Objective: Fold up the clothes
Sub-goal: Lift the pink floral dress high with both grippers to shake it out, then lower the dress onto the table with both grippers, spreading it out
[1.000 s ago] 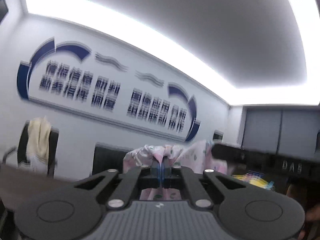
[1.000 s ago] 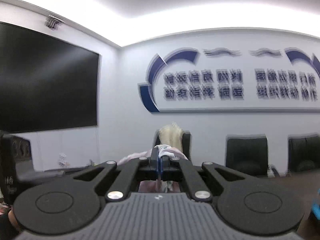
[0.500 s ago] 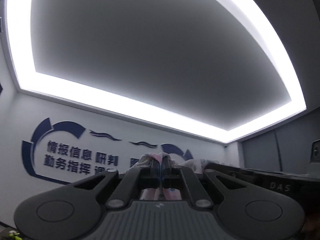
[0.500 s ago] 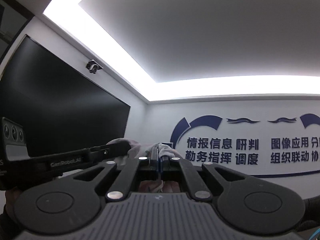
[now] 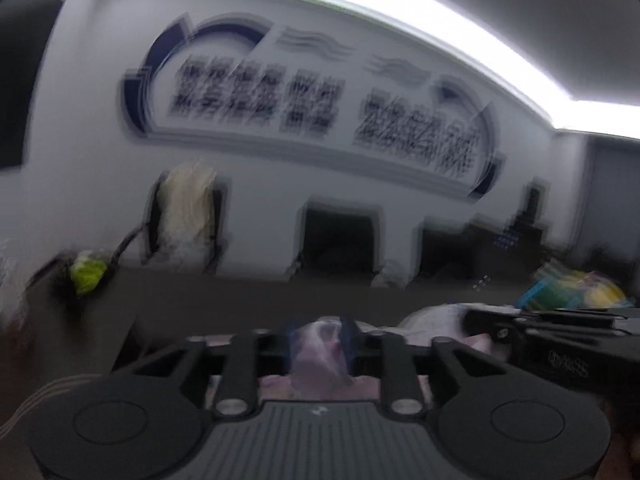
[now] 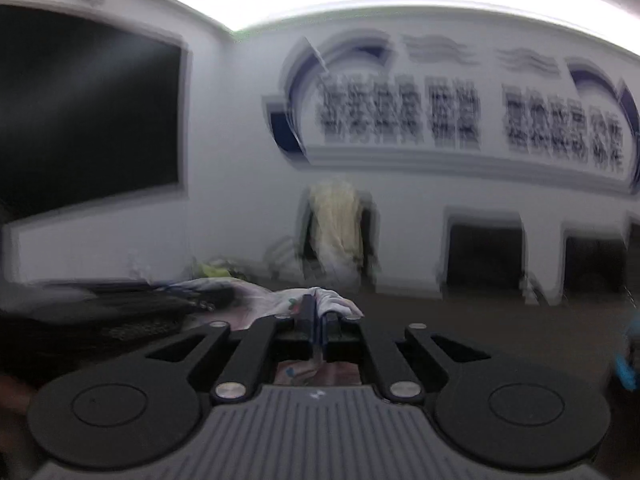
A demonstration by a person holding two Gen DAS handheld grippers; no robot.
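The pink and white patterned garment [image 5: 432, 316] lies low over the dark table [image 5: 240, 300], blurred by motion. My left gripper [image 5: 320, 340] has its jaws opening: the blue pads stand apart with a bunch of pink cloth loose between them. My right gripper [image 6: 319, 320] is shut on a white fold of the garment [image 6: 256, 300], which trails off to its left. Each gripper shows in the other's view: the right gripper [image 5: 560, 340] at the right edge, the left gripper [image 6: 120, 312] at the left edge.
Black chairs [image 6: 484, 256] line the far wall; one chair carries a pale yellow cloth [image 6: 336, 224]. A black screen [image 6: 88, 112] hangs on the left wall. A colourful pile [image 5: 576, 292] sits far right on the table, a yellow-green object [image 5: 88, 272] far left.
Both views swung up to the ceiling and came back down toward the table, garment in tow. The left pads, pressed together on the cloth before, now stand apart.
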